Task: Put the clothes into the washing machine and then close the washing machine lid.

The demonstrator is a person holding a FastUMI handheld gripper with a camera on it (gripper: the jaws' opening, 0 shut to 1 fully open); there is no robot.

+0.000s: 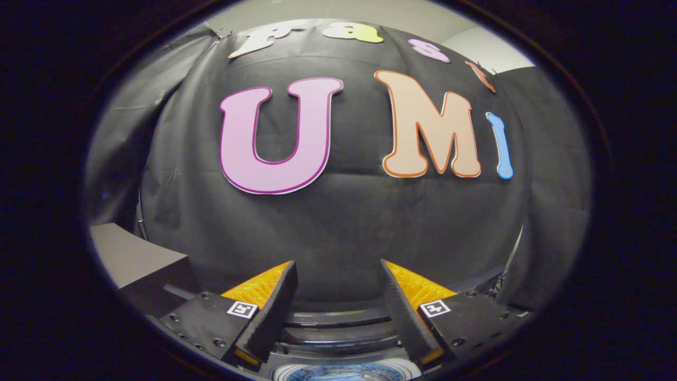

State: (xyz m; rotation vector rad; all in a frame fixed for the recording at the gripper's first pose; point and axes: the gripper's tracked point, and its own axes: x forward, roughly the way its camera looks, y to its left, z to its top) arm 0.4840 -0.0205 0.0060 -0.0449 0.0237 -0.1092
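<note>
My gripper (338,270) is open, its two fingers spread wide with nothing between them, raised and facing the booth's black cloth wall. Below and between the fingers I see the top of the washing machine (338,338): its dark raised lid edge and, lower down, a strip of the drum opening (344,371) with something bluish inside. I cannot tell whether that is clothing.
A grey tabletop (132,254) lies off to the left of the fingers, with a dark edge beside it. A metal stand or frame (515,248) shows to the right against the cloth wall.
</note>
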